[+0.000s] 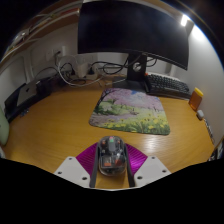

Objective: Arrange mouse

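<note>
- Presently: tongs [110, 165] at the 6 o'clock end of the view, closed down on the mouse [110, 157]; both magenta pads [87, 157] press its flanks, one at either side.
- Mouse: dark grey with lighter silvery patches, small red marks on its top. Held clear above the desk [50, 125], between the fingers, nothing else touching it.
- Long axis runs 6-to-12, in line with the fingers. Which end is the nose cannot be told; the rear part is hidden between the fingers.
- Mouse mat [131, 110]: printed with a pastel landscape, lying flat on the wooden desk beyond the tongs, toward 12-to-1 o'clock from the mouse. Well apart from it.
- Monitor [133, 32]: dark screen, at 12 o'clock behind the mat, on a black stand [137, 70].
- Cables [90, 71] lie in loops at about 11 o'clock along the back of the desk.
- Keyboard [168, 85]: dark, at 2 o'clock behind the mat's far edge.
- Yellow-orange object [197, 98] at 3 o'clock near the desk's edge; what it is cannot be told.
</note>
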Available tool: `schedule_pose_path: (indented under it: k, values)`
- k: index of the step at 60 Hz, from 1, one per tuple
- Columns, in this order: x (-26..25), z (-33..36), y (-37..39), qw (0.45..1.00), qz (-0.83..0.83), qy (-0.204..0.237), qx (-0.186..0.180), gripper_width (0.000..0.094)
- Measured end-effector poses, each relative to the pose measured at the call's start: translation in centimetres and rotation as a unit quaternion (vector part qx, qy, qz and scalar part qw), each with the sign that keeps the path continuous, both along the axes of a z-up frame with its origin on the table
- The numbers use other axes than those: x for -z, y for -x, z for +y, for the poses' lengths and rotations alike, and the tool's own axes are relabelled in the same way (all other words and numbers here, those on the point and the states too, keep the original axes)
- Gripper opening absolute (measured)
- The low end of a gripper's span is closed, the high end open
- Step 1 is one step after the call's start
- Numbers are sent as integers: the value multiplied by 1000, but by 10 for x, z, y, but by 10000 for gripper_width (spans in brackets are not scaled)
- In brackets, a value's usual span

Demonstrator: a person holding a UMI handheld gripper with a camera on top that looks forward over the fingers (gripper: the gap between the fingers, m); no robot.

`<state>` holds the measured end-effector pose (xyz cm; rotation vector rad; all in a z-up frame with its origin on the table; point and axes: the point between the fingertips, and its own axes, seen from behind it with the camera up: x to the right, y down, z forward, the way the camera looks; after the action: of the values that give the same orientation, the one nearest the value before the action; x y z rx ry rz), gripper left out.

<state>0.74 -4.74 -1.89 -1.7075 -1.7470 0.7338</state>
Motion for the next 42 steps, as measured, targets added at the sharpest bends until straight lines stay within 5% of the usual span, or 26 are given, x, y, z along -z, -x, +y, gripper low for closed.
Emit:
schedule_pose_path:
  k: [12, 31, 42]
  values:
    - [-10, -3, 5, 1000, -4, 26, 9, 384]
    - [-120, 33, 101, 996, 79, 17, 34, 384]
    - [-95, 71, 160, 995, 81, 6, 56, 383]
